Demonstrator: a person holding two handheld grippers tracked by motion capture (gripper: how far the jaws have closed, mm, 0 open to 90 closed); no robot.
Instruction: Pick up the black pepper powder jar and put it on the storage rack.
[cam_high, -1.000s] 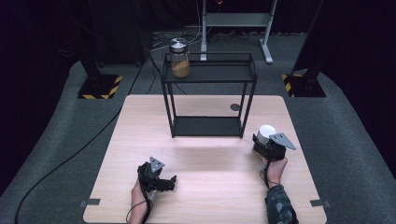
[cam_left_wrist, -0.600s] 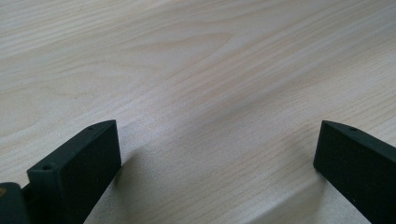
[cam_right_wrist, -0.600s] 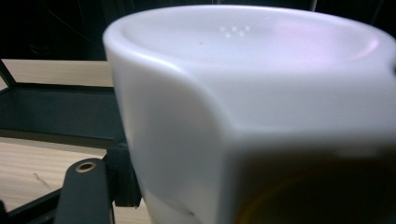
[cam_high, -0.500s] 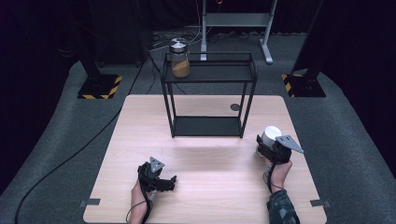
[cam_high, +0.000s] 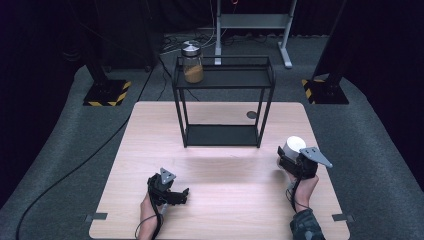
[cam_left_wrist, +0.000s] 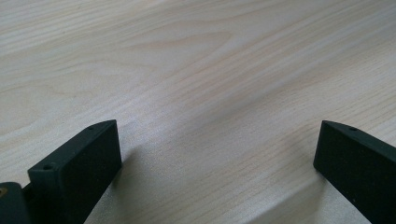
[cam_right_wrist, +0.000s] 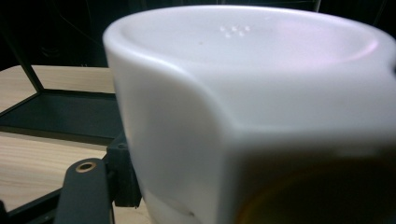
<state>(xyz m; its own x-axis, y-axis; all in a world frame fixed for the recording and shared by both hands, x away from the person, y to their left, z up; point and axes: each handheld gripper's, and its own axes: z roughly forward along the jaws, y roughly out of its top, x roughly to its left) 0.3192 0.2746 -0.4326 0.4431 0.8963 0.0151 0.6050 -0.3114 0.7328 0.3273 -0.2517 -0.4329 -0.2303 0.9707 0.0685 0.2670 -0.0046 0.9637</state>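
Pale wooden table (cam_high: 220, 200) bears a black wire two-tier rack (cam_high: 223, 102), an amber-filled glass jar (cam_high: 192, 62) on top. Right gripper (cam_high: 290, 152) clamps a white ceramic cup (cam_high: 294, 146). Left gripper (cam_left_wrist: 217, 154) gapes empty. Right gripper view: the cup (cam_right_wrist: 243, 112) between jaws, rack behind.

The left gripper (cam_high: 176, 196) rests low, jaws spread wide. The right gripper (cam_high: 291, 157) is raised, jaws clamped together.

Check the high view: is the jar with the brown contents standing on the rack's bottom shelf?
No, the jar stands on the top shelf of the black rack, at its left end; the bottom shelf is bare.
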